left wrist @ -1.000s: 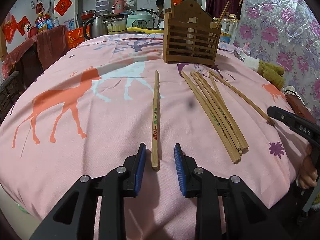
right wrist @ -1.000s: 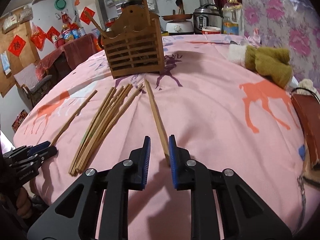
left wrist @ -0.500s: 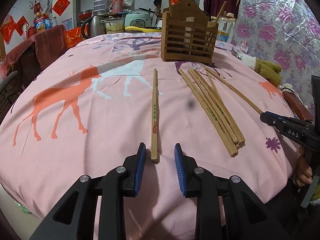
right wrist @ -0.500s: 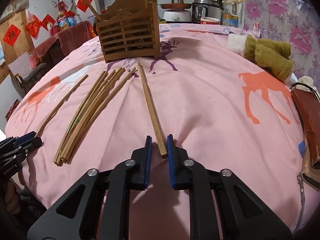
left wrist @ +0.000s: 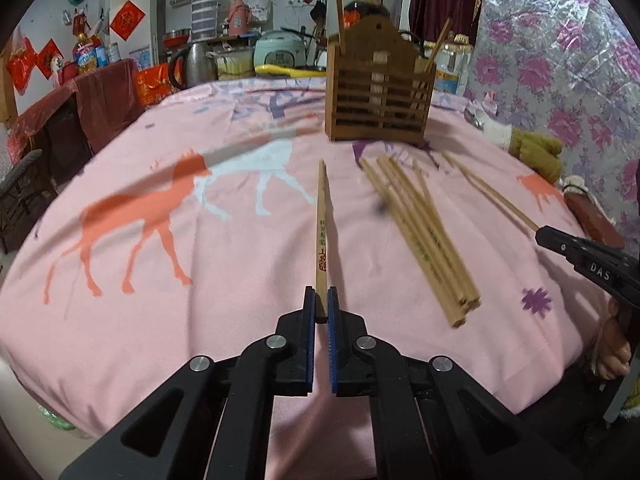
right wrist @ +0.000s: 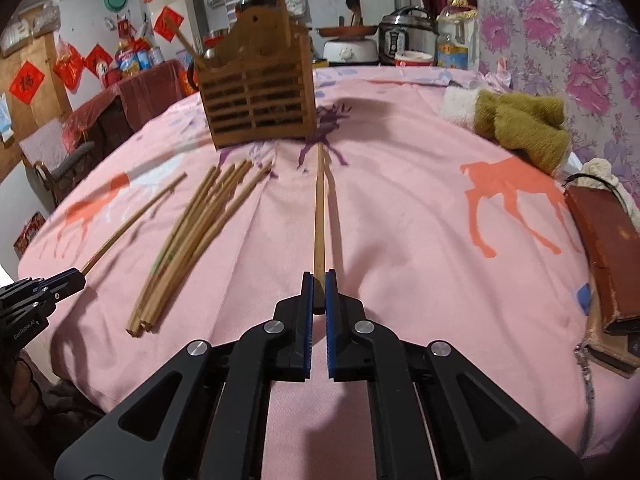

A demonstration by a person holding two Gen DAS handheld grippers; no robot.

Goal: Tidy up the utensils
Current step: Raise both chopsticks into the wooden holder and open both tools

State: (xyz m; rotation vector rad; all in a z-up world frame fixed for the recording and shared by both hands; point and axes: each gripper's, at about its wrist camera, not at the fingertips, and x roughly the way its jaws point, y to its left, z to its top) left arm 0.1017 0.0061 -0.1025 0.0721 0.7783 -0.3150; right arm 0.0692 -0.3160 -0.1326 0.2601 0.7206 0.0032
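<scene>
left tool [left wrist: 321, 305] clenched on a printed chopstick [left wrist: 321, 236]'s near end, right tool [right wrist: 319, 291] likewise on another chopstick [right wrist: 319, 216]; end grips likely suit dropping into the wooden holder [right wrist: 256, 104].

**Count on the pink cloth**

One wooden utensil holder [left wrist: 378, 96] with two chopsticks standing in it. Two single chopsticks, one printed [left wrist: 321, 240], one plain [right wrist: 319, 216]. One loose bundle of chopsticks [left wrist: 424, 232], perhaps six. One olive plush toy [right wrist: 524, 128]. Two grippers.

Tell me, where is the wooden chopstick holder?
In both wrist views the wooden chopstick holder stands upright at the far end of the pink tablecloth, just beyond the loose chopsticks.
</scene>
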